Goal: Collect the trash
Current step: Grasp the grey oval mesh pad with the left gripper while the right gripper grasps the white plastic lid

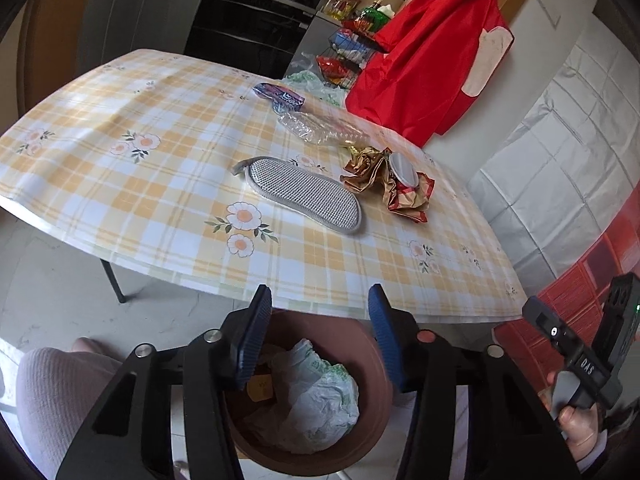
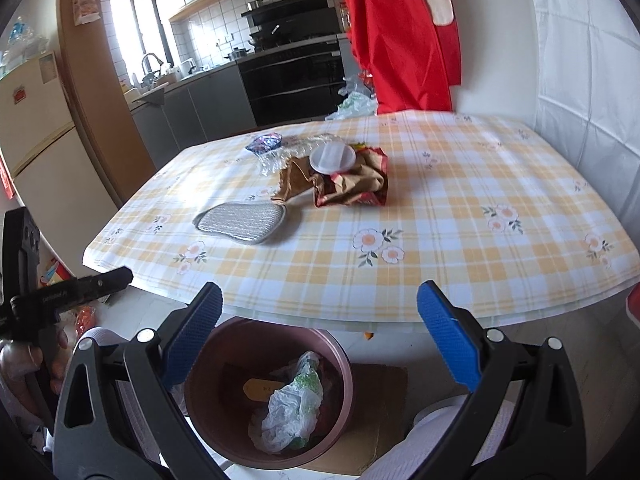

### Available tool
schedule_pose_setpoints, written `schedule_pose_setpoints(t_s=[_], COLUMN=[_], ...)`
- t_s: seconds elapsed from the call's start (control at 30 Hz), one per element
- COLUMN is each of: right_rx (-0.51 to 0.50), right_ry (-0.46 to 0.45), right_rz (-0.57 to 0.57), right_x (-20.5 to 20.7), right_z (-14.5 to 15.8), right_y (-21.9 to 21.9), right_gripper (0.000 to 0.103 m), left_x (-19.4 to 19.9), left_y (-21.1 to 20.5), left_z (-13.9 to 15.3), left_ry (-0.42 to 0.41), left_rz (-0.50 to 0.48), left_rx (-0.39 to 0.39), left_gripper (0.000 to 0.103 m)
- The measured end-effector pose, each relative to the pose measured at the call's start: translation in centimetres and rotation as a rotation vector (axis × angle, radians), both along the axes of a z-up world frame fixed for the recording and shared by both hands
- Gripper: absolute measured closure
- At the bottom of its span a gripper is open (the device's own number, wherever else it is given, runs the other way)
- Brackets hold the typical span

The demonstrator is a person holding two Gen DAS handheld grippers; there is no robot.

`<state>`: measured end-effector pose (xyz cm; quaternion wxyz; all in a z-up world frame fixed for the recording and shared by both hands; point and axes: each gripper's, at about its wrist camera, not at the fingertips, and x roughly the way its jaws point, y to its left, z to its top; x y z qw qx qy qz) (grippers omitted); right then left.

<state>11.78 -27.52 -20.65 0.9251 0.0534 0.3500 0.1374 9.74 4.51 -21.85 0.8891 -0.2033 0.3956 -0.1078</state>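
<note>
Nearest in both wrist views, a round brown plastic waste bin (image 2: 268, 396) stands on the floor just under the table's near edge, and inside it lie a crumpled white-and-green plastic bag (image 2: 294, 408) and a small yellow tag (image 2: 260, 387). The left gripper (image 1: 320, 338), with black arms and blue ribbed pads, hangs above the bin with its jaws partly apart and nothing between them. The right gripper (image 2: 320, 340) hangs over the same bin with its jaws set much wider, also empty. A knee in pale ribbed fabric (image 1: 56, 392) shows at the lower left of the left view, and a hand (image 1: 576, 424) grips the handle of the other tool at the lower right. Beyond the bin, the table (image 2: 460, 216) carries a yellow-and-white checked cloth with a flower print. On it, closest to the edge, lies a grey oval mesh scouring pad (image 1: 304, 194). Just beside it sits a crumpled gold-and-red foil wrapper (image 1: 394, 188) with a round white plastic lid (image 1: 403, 168) resting on top. Farther back lies a crushed clear plastic wrapper (image 1: 316, 126), and behind that a blue-and-purple snack packet (image 1: 282, 97). Past the table's far edge a red cloth (image 1: 436, 52) hangs by the white wall, and a black oven (image 2: 296, 76) stands in the kitchen behind.
</note>
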Motion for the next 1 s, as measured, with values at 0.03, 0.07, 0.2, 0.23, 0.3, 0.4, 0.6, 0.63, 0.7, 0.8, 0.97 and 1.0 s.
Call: schedule_pose_setpoints(t_s=[0.03, 0.07, 0.2, 0.23, 0.3, 0.4, 0.6, 0.63, 0.7, 0.8, 0.97, 1.0], right_rx=[0.004, 0.006, 0.015, 0.015, 0.015, 0.017, 0.02, 0.02, 0.019, 0.018, 0.009, 0.008], right_ry=[0.008, 0.012, 0.031, 0.034, 0.04, 0.05, 0.071, 0.075, 0.08, 0.088, 0.099, 0.1], right_rz=[-0.004, -0.006, -0.018, -0.019, -0.024, -0.031, -0.051, -0.055, -0.061, -0.067, -0.066, -0.065], right_x=[0.3, 0.5, 1.5, 1.6, 2.1, 2.9, 4.7, 5.0, 5.6, 6.5, 7.8, 8.0], right_z=[-0.4, -0.6, -1.5, -1.7, -2.1, -2.6, -3.7, -3.9, -4.1, -4.5, -5.0, -5.1], right_y=[-0.2, -0.3, -0.9, -1.0, -1.2, -1.6, -2.5, -2.7, -2.8, -3.0, -2.9, -2.8], right_gripper=[0.007, 0.007, 0.007, 0.007, 0.007, 0.007, 0.007, 0.007, 0.007, 0.007, 0.007, 0.007], left_x=[0.6, 1.1, 3.8, 4.4, 5.8, 7.7, 11.3, 11.9, 12.9, 14.0, 15.4, 15.6], left_y=[0.0, -0.1, -0.4, -0.5, -0.8, -1.3, -1.8, -1.9, -1.8, -1.5, -1.5, -1.5], left_z=[-0.1, -0.2, -0.8, -1.0, -1.4, -2.1, -3.8, -4.1, -4.8, -5.7, -6.9, -7.0], left_ry=[0.005, 0.011, 0.035, 0.039, 0.051, 0.072, 0.116, 0.123, 0.143, 0.161, 0.178, 0.179], left_rz=[0.002, 0.006, 0.017, 0.019, 0.02, 0.025, 0.052, 0.059, 0.079, 0.105, 0.133, 0.139], left_rx=[-0.006, -0.012, -0.044, -0.046, -0.05, -0.062, -0.105, -0.114, -0.137, -0.166, -0.161, -0.154], left_gripper=[0.055, 0.055, 0.055, 0.055, 0.055, 0.055, 0.055, 0.055, 0.055, 0.055, 0.055, 0.055])
